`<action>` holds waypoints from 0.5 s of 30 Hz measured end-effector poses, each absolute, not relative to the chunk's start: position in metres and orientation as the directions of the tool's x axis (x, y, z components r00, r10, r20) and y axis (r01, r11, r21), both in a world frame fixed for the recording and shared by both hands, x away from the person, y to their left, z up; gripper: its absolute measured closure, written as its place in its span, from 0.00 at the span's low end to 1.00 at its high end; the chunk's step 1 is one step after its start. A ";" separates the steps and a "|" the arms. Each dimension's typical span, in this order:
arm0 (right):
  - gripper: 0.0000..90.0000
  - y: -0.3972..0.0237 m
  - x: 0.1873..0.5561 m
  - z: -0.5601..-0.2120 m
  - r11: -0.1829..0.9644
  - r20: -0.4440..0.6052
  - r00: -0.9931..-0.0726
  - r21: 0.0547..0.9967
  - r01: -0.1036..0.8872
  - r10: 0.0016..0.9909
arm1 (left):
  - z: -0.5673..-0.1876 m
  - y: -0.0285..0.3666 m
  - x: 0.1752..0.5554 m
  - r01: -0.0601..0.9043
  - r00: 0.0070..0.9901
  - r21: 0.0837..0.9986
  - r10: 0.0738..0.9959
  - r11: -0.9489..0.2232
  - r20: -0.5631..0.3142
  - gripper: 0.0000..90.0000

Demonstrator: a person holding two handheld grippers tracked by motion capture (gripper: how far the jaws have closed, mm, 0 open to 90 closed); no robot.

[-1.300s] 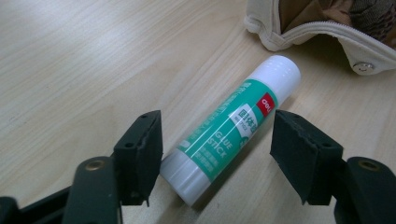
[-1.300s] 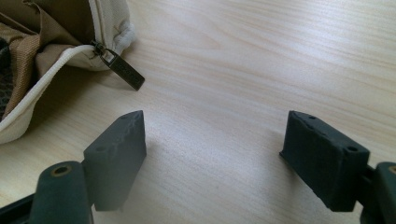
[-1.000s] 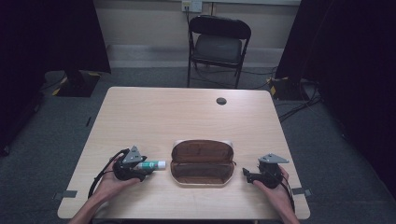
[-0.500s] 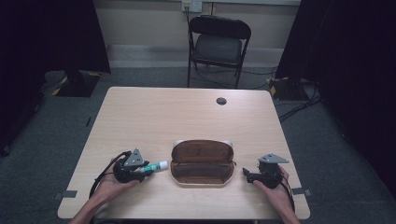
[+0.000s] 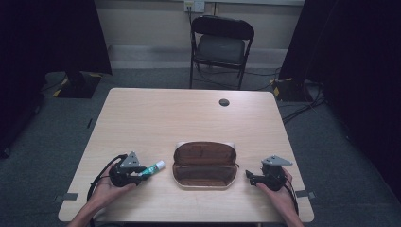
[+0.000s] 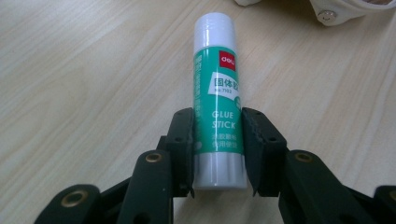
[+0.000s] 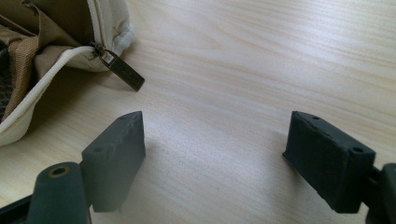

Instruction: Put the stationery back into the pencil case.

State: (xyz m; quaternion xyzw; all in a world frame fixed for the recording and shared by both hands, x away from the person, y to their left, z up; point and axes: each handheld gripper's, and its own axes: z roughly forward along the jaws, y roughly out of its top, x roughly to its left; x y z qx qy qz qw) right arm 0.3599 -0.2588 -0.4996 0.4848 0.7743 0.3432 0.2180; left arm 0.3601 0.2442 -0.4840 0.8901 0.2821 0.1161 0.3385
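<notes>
Left gripper view, nearest first: left gripper [image 6: 218,154] is pinching a green glue stick [image 6: 217,98] w/ both black pads pressing on its lower half, right by the white base. Its jaws have just been closing, w/ the stick between them. Stick is lying along the light wood table [image 6: 70,70], white cap pointing away from the jaws toward a cream corner of the pencil case [image 6: 336,11] at the top edge.

Right gripper view: right gripper [image 7: 215,149] is sitting w/ jaws spread wide, nothing between them but bare tabletop. Just beyond its left jaw a metal zipper pull [image 7: 122,70] is hanging off the case's open end, tan lining showing inside.

High view: both hands are resting near the table's front edge, left gripper [image 5: 137,174] w/ the glue stick [image 5: 153,168] at left, right gripper [image 5: 250,177] at right, open brown-lined case [image 5: 204,165] lying between them. Stick's cap is near the case's left end, not touching. Farther back, a small dark disc [image 5: 224,102] is sitting near the table's far edge. Behind the table a black folding chair [image 5: 220,45] is standing on grey carpet.
</notes>
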 end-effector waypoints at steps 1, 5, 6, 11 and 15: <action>0.21 -0.259 0.360 -0.500 0.294 -0.005 -0.435 0.743 0.601 0.901 | -0.485 0.245 0.360 0.439 0.805 0.668 0.593 -0.601 0.005 0.72; 0.21 -0.259 0.360 -0.500 0.294 -0.008 -0.432 0.743 0.601 0.902 | -0.486 0.243 0.362 0.442 0.803 0.670 0.597 -0.596 0.001 0.65; 0.21 -0.259 0.361 -0.500 0.293 -0.007 -0.431 0.743 0.602 0.902 | -0.486 0.241 0.362 0.444 0.801 0.670 0.599 -0.595 0.001 0.65; 0.21 -0.259 0.361 -0.500 0.292 -0.007 -0.429 0.743 0.602 0.903 | -0.486 0.237 0.365 0.446 0.799 0.668 0.601 -0.596 0.002 0.62; 0.21 -0.259 0.361 -0.500 0.292 -0.007 -0.429 0.743 0.602 0.903 | -0.486 0.232 0.367 0.446 0.804 0.672 0.595 -0.592 -0.010 0.69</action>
